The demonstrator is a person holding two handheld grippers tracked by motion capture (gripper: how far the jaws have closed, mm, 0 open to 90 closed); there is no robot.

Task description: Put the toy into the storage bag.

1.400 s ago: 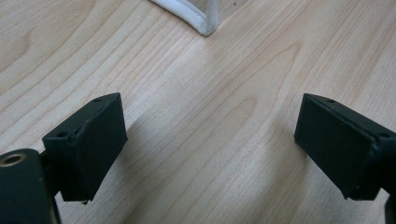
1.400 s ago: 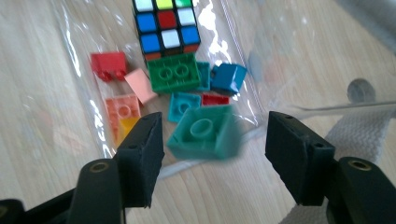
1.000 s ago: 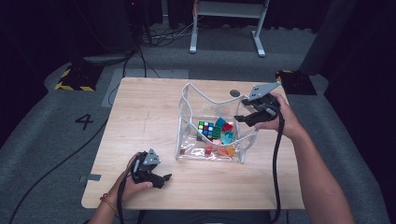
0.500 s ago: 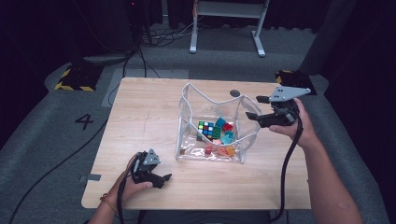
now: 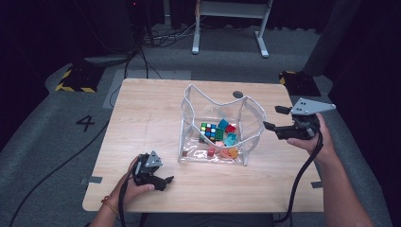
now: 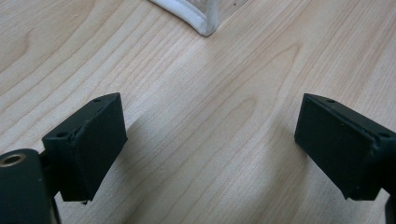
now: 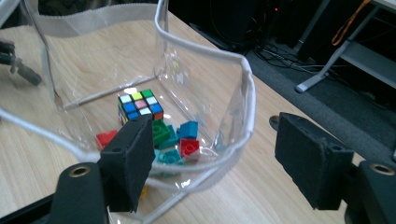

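A clear plastic bag (image 5: pixel 250 124) with white trim stands open on the middle of the wooden table (image 5: pixel 146 113). Inside it lie a Rubik's cube (image 5: pixel 208 130) and several coloured bricks (image 5: pixel 230 140). My right gripper (image 5: pixel 273 117) hovers just right of the bag, open, with nothing between its jaws. In the right gripper view the open right gripper (image 7: pixel 219 154) faces the bag's rim (image 7: pixel 201 49), with the cube (image 7: pixel 140 103) and bricks (image 7: pixel 189 131) behind it. My left gripper (image 5: pixel 166 182) rests open near the front left edge. The left gripper (image 6: pixel 210 140) has bare wood between its jaws, with the bag's corner (image 6: pixel 196 16) ahead.
A small dark disc (image 5: pixel 238 94) lies on the table behind the bag. Grey floor surrounds the table, with a "4" mark (image 5: pixel 87 123) at the left, cables, and a white frame's legs (image 5: pixel 227 28) at the back. The table's right edge lies under my right hand.
My right gripper has moved to the right, from over the bag's right rim to beside the bag. The left gripper has stayed put.
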